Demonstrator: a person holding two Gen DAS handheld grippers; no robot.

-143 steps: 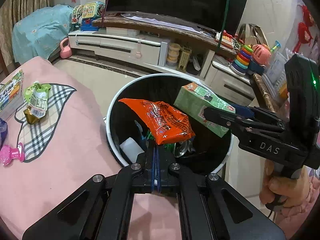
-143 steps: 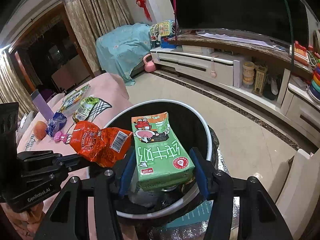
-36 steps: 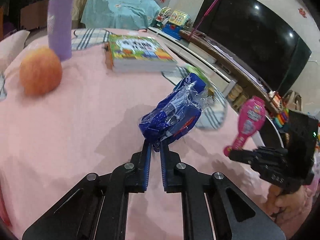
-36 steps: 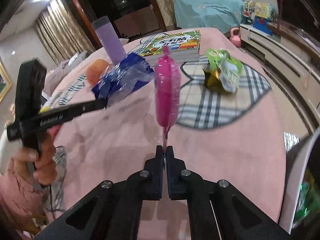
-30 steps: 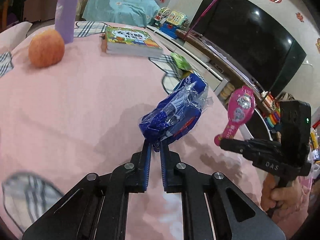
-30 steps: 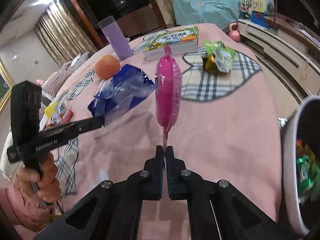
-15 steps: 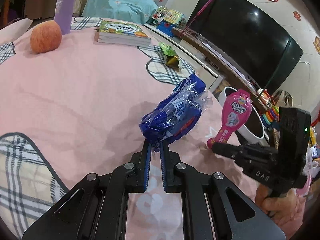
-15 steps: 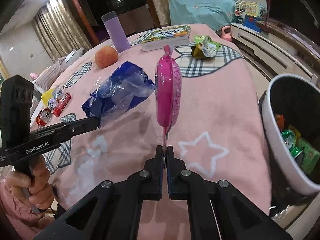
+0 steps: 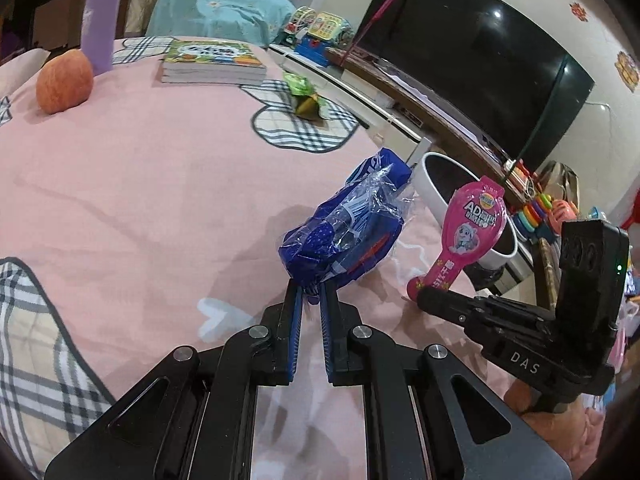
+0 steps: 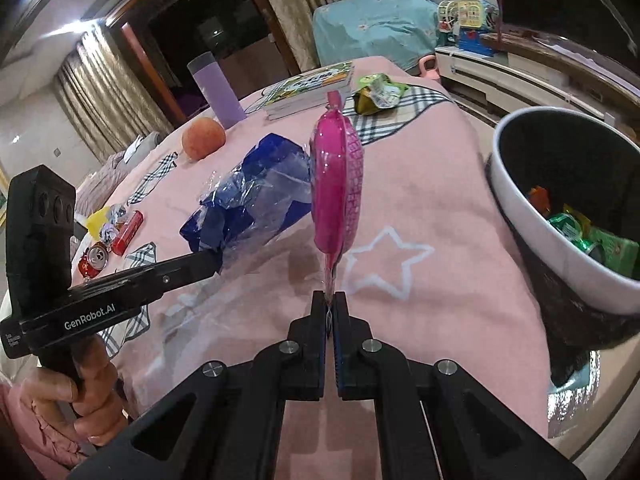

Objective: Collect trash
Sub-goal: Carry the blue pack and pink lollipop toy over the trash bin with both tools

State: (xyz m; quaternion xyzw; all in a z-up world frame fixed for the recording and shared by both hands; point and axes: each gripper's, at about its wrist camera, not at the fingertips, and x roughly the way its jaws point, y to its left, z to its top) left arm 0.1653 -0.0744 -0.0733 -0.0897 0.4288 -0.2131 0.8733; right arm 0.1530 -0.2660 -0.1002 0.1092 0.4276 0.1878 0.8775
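Observation:
My left gripper (image 9: 310, 296) is shut on a crumpled blue plastic wrapper (image 9: 348, 232) and holds it above the pink tablecloth (image 9: 140, 184). The wrapper also shows in the right wrist view (image 10: 256, 200). My right gripper (image 10: 330, 304) is shut on the stem of a pink paddle-shaped candy package (image 10: 336, 196), held upright; it also shows in the left wrist view (image 9: 466, 232). The white-rimmed trash bin (image 10: 520, 216) stands off the table's right edge with green and orange trash inside. Its rim shows in the left wrist view (image 9: 436, 196) behind both items.
On the table: an orange fruit (image 9: 64, 80), a purple cup (image 9: 102, 20), a stack of books (image 9: 212, 62), a green snack wrapper (image 10: 378, 92). A crushed can (image 10: 94, 258) and a red tube (image 10: 128, 232) lie at the left. A TV stand lines the far wall.
Both grippers, still holding their items, have moved across the table toward the bin, which now looms larger at the right. Earlier they held an orange bag and a green carton over the bin.

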